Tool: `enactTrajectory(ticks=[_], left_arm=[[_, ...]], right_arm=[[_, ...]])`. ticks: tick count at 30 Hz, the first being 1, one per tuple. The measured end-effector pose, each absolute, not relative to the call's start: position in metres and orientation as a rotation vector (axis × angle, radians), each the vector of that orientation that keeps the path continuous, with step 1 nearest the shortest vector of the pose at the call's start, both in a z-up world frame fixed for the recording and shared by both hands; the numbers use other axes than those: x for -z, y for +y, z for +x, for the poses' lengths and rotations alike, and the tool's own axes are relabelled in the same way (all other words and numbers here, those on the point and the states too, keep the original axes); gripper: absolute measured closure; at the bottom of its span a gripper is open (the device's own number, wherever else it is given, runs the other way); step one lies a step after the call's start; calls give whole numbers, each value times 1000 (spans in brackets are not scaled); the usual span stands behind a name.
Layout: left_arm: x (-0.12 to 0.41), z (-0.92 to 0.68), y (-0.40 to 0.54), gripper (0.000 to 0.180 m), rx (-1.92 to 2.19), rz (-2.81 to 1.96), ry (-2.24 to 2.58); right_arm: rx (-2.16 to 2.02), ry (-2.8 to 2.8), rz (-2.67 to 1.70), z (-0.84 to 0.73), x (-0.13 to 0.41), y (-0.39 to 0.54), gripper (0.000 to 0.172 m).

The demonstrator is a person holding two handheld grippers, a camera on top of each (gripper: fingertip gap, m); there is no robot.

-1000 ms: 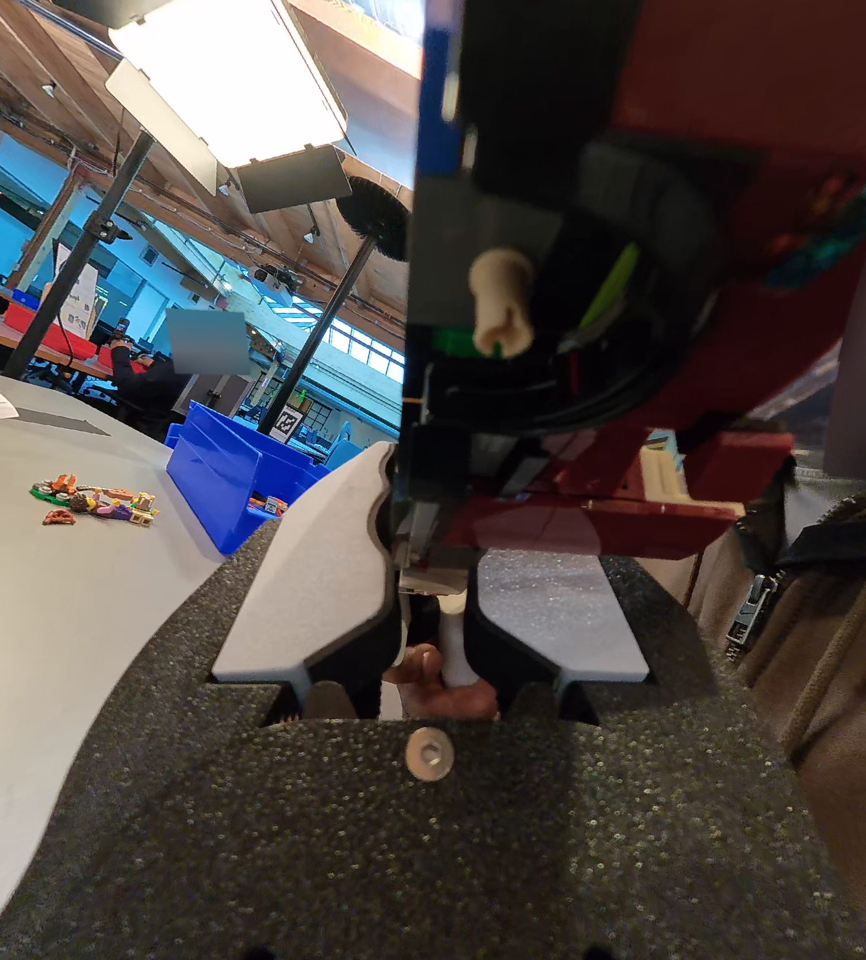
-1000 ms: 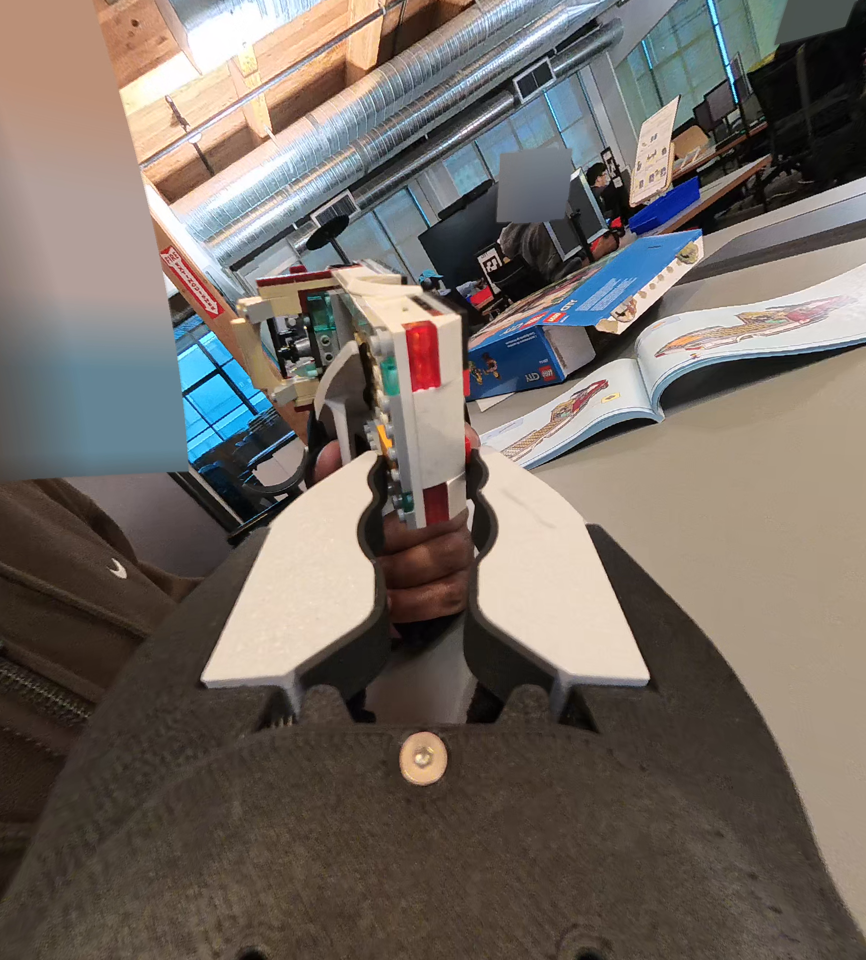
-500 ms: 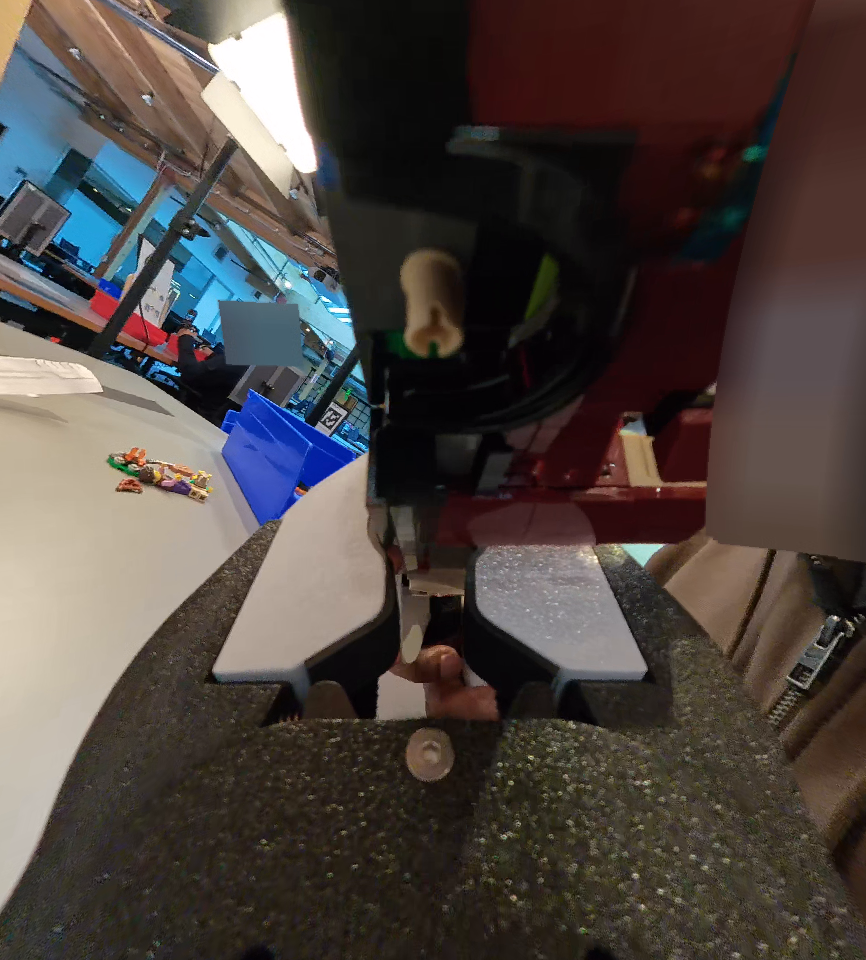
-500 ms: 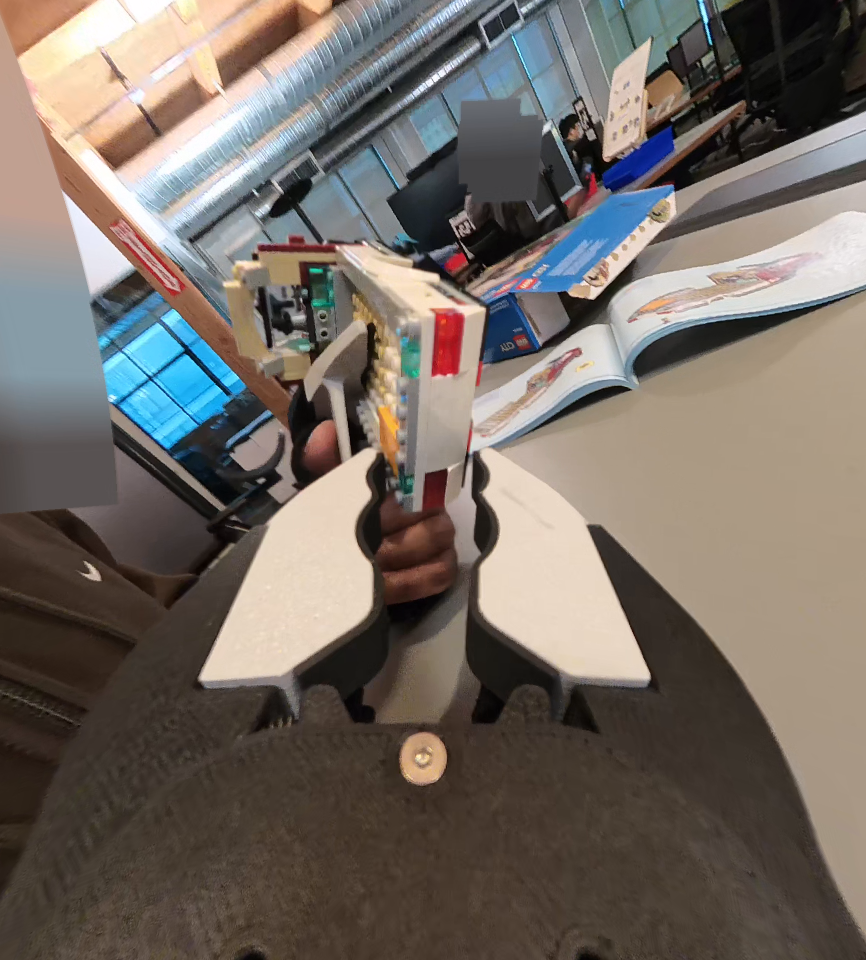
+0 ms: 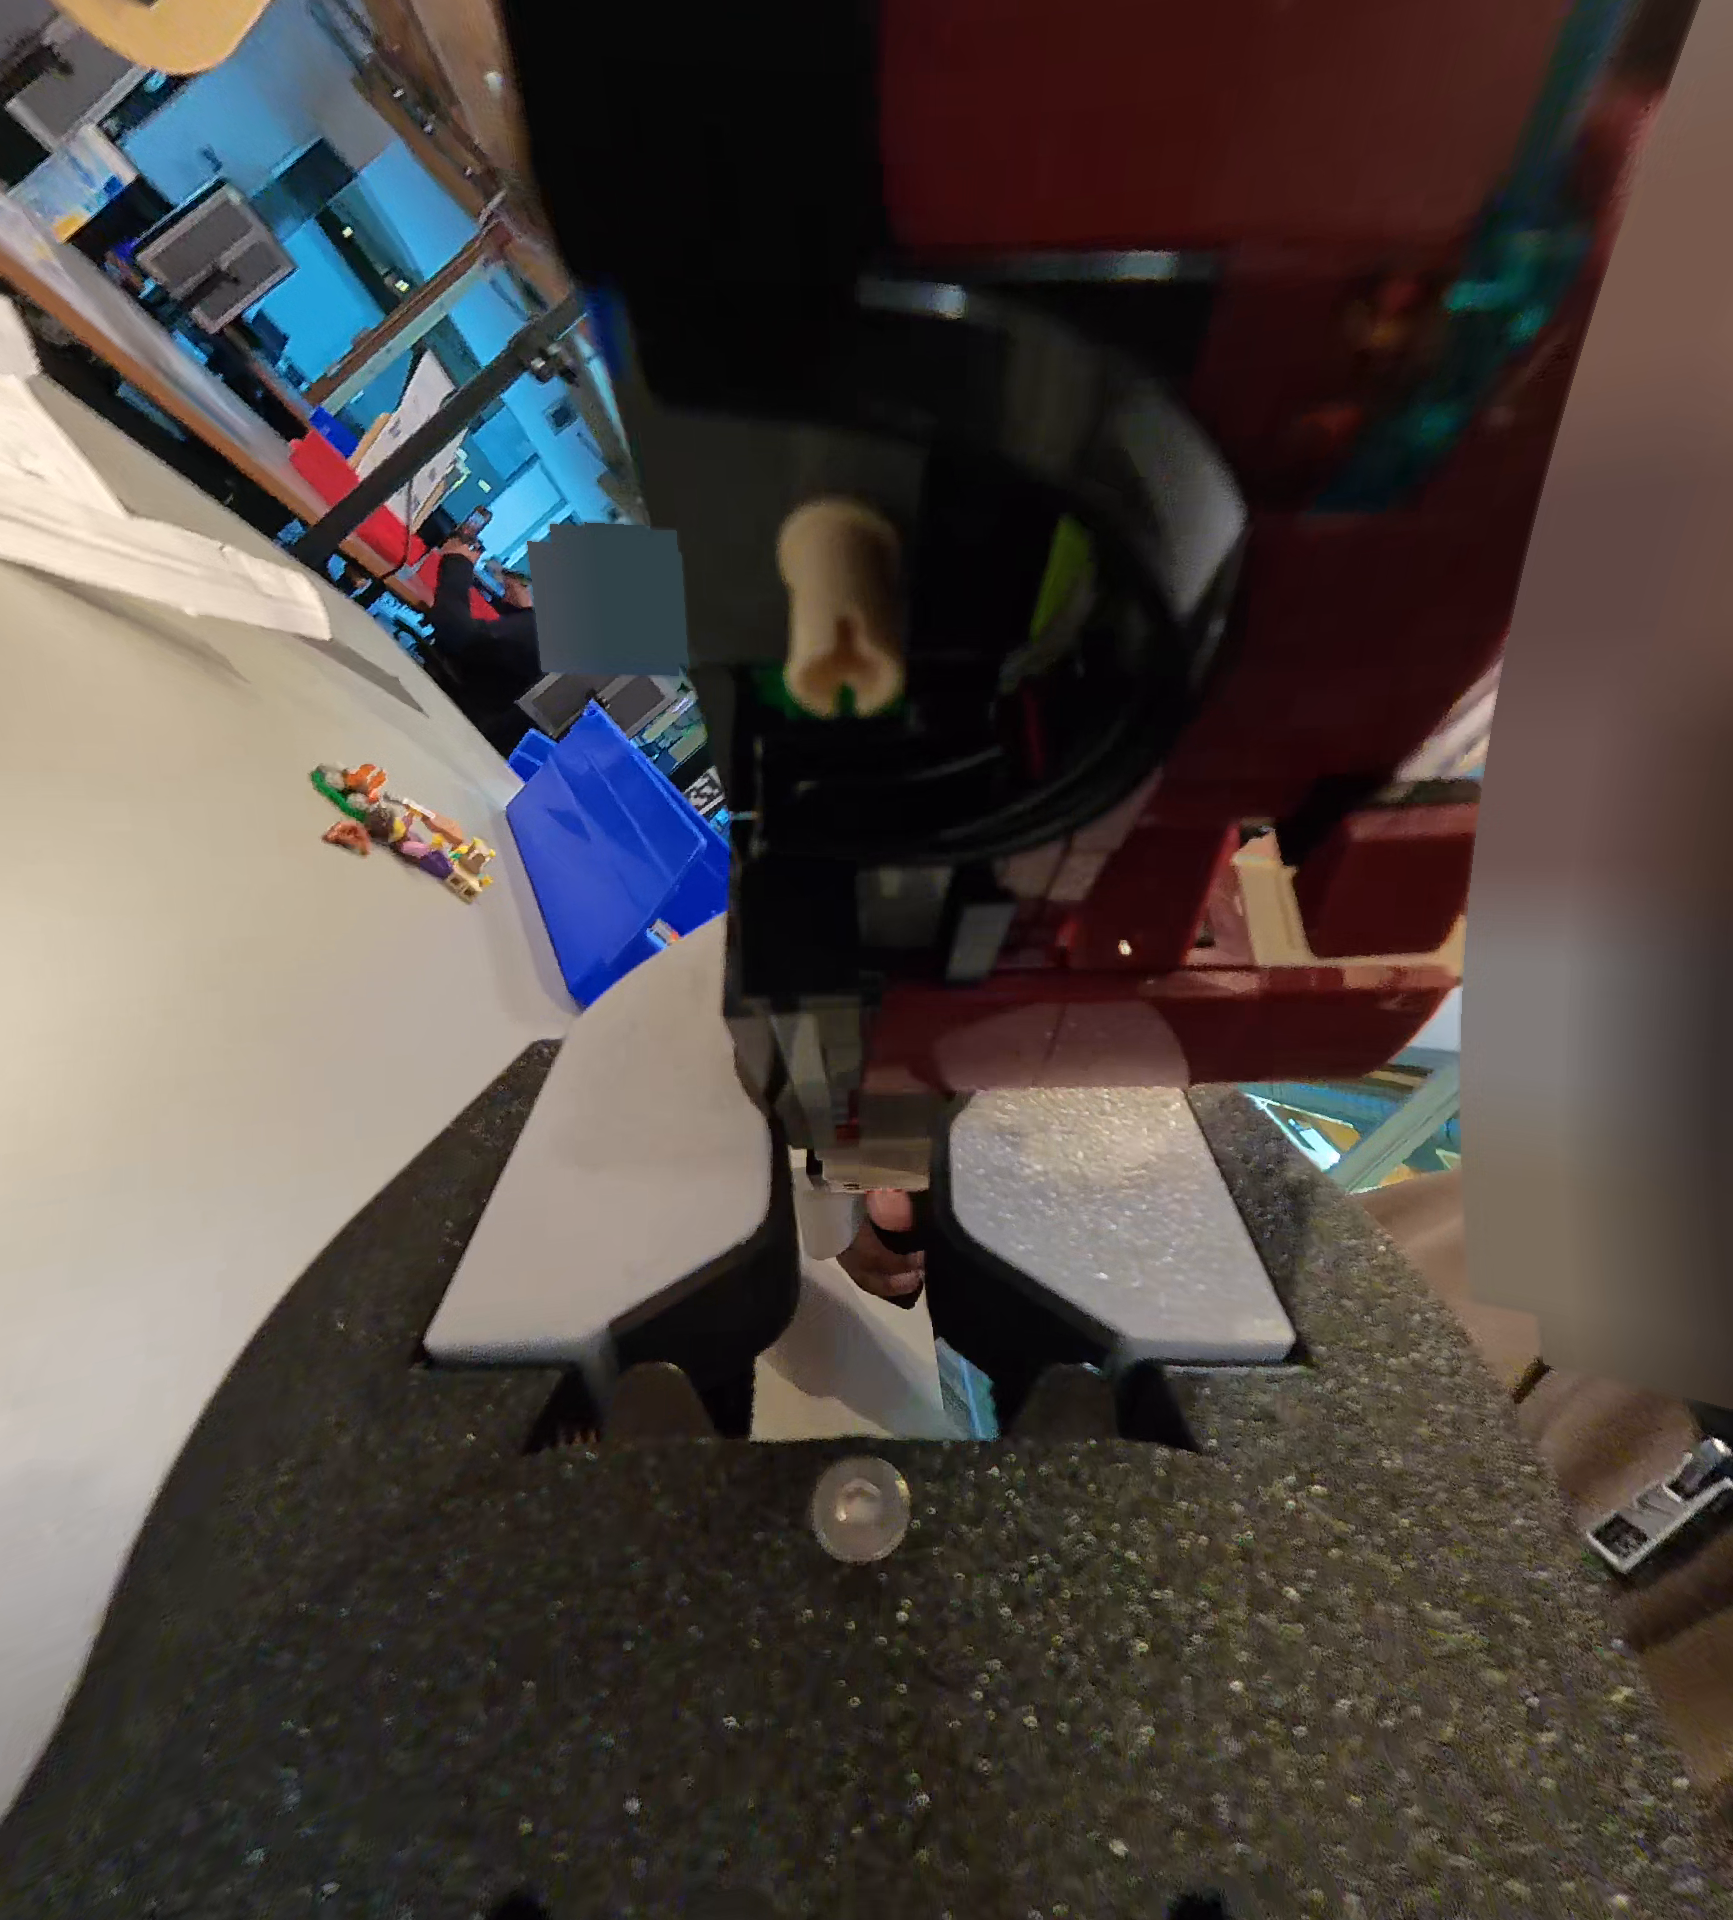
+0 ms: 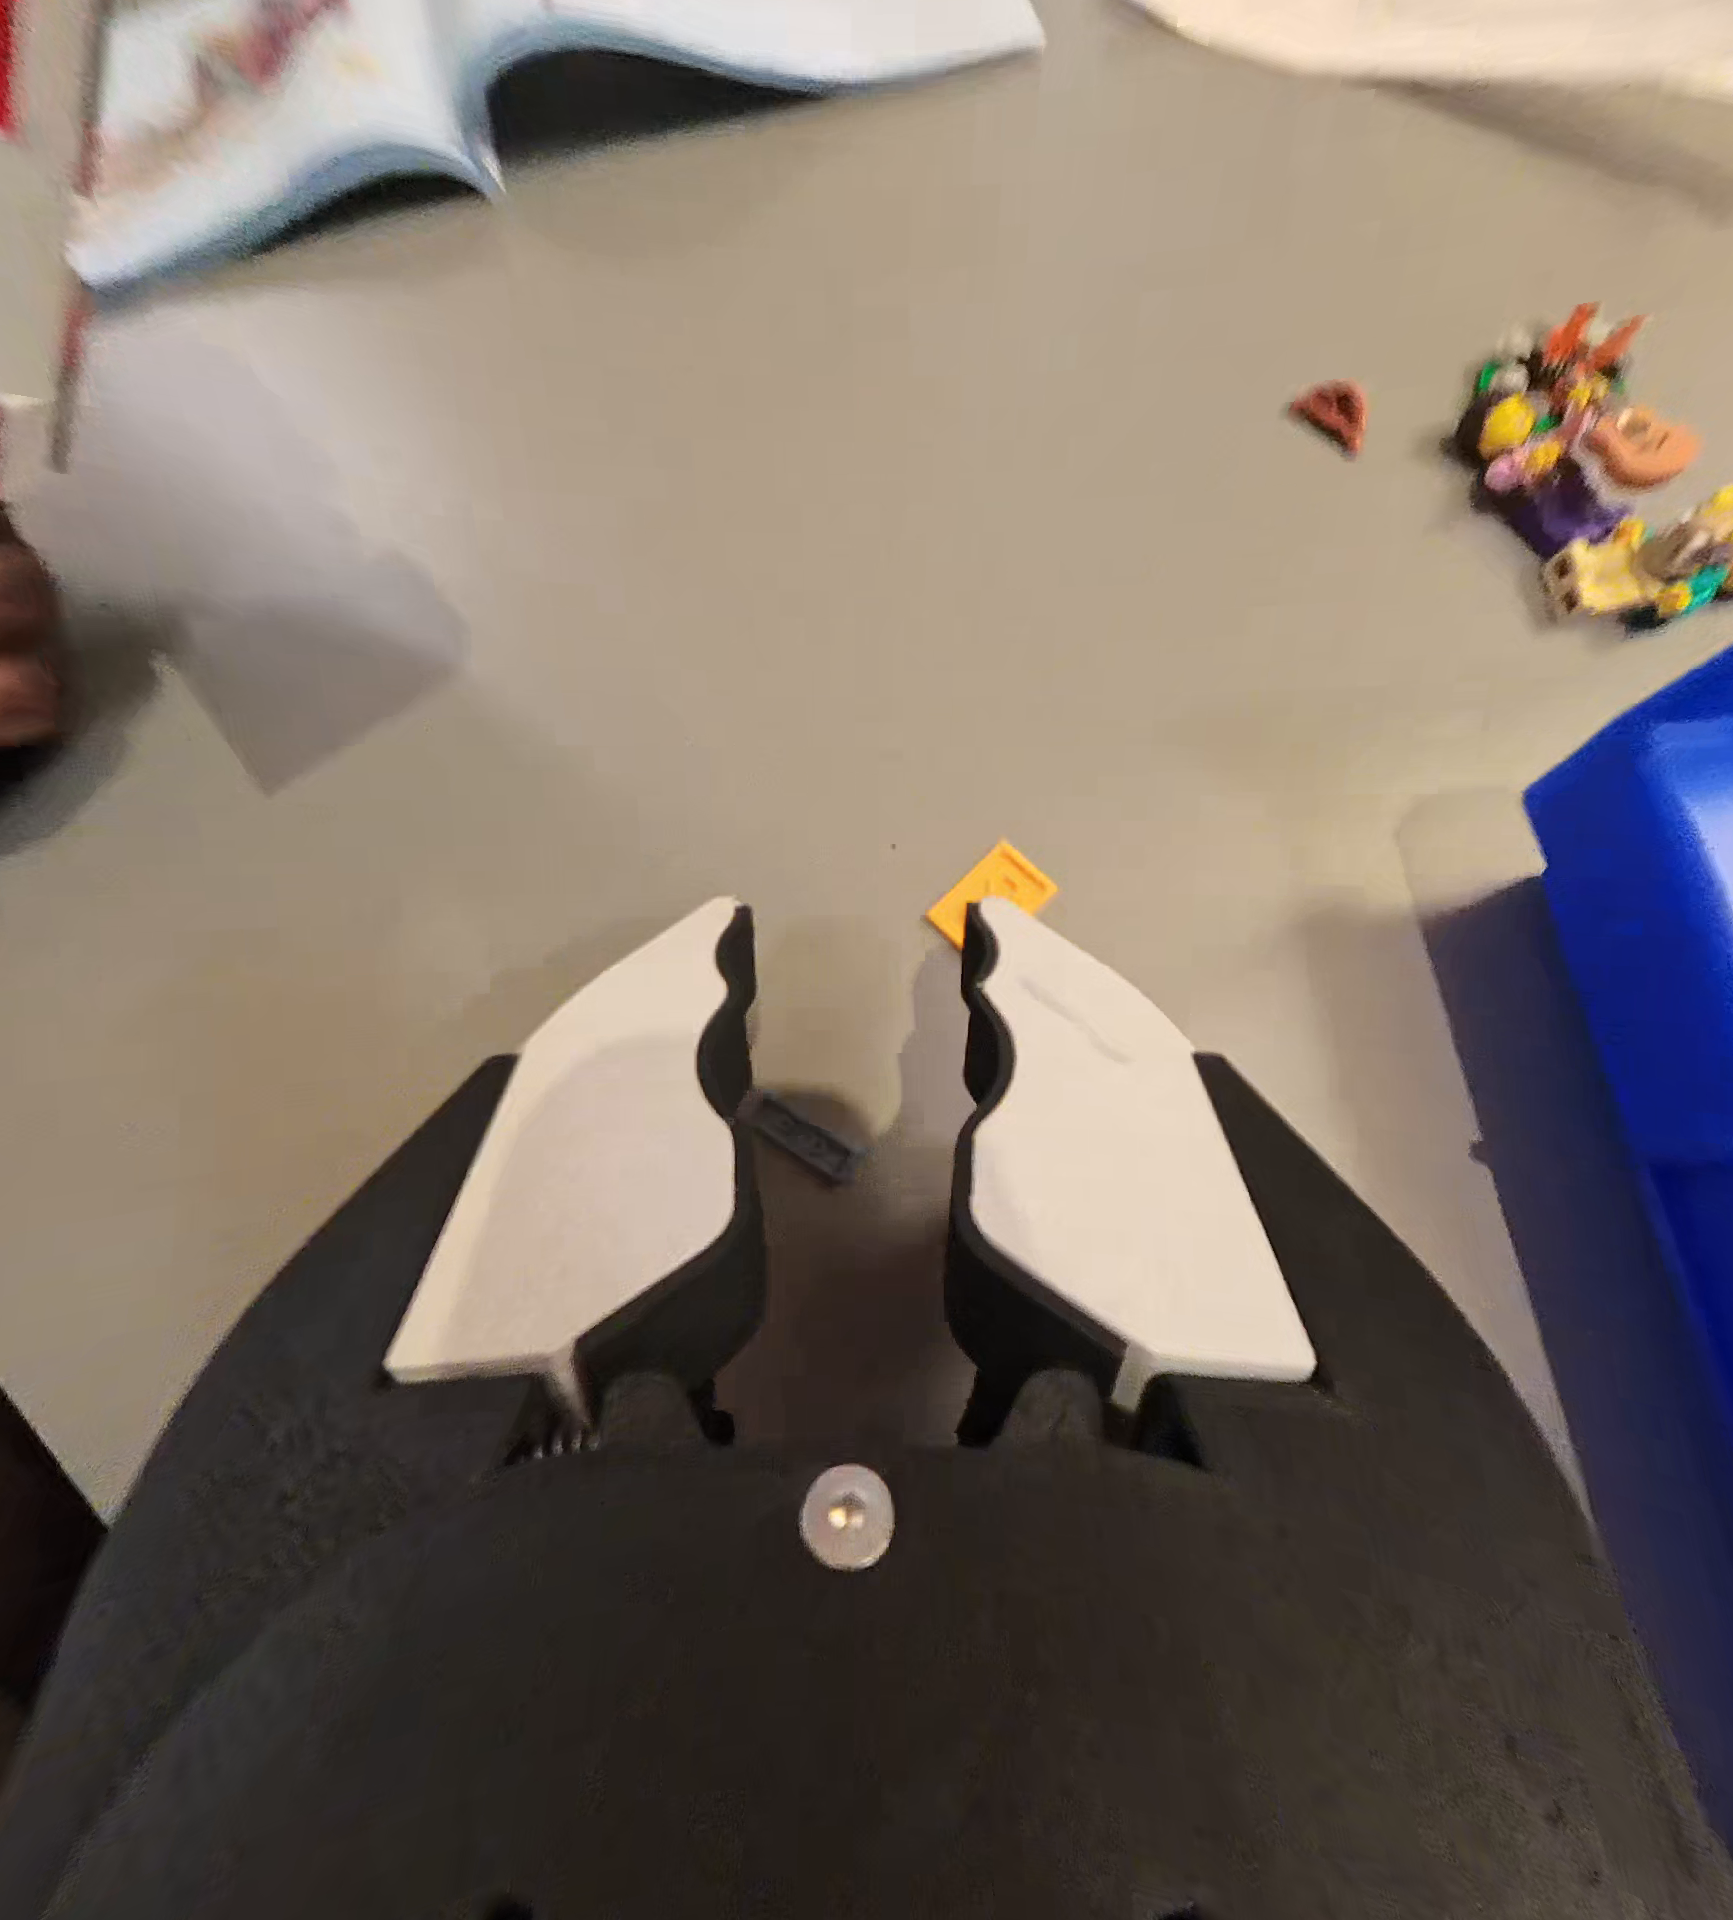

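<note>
The left hand-held gripper [image 5: 846,1049] has its two pale fingers [image 5: 633,1143] closed against the lower edge of a large brick-built model [image 5: 1205,520] in dark red and black, which fills the upper middle of the view. A tan peg [image 5: 841,613] sticks out of the model's dark underside. On the grey desk [image 5: 114,1039] to the left lie a small cluster of colourful toy pieces [image 5: 405,831], a blue bin [image 5: 613,842] and white papers [image 5: 62,499].

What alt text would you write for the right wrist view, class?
The right gripper hangs open over a grey table, a small orange tile at one fingertip and a dark grey piece between its fingers. A blue bin stands right.
</note>
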State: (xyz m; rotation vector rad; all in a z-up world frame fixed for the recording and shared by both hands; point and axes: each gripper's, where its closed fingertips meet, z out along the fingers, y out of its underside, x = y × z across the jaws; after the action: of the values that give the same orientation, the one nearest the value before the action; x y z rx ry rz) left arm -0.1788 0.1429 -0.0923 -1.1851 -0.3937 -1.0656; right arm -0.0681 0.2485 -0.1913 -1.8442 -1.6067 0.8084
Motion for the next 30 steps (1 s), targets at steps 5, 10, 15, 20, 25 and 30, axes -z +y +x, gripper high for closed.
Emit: enactTrajectory(ticks=[5, 10, 15, 20, 25, 30], left_arm=[[114, -178, 151, 156, 1158, -1279, -585], [124, -167, 154, 156, 1216, -1338, -635], [125, -167, 158, 156, 1262, -1330, -642], [124, -170, 161, 156, 1282, -1321, -632], [120, -175, 163, 156, 1290, -1292, -620], [117, -178, 158, 156, 1292, -1263, -600]], right_arm=[[-627, -1585, -1941, -71, 210, 261, 136], [-579, -1563, -1999, -71, 214, 268, 138], [-504, -1638, -2025, -72, 220, 269, 140], [-539, -1652, -2085, -71, 220, 273, 150], [-526, -1718, -2064, -75, 220, 275, 154], [-517, -1834, -1983, -81, 220, 269, 154]])
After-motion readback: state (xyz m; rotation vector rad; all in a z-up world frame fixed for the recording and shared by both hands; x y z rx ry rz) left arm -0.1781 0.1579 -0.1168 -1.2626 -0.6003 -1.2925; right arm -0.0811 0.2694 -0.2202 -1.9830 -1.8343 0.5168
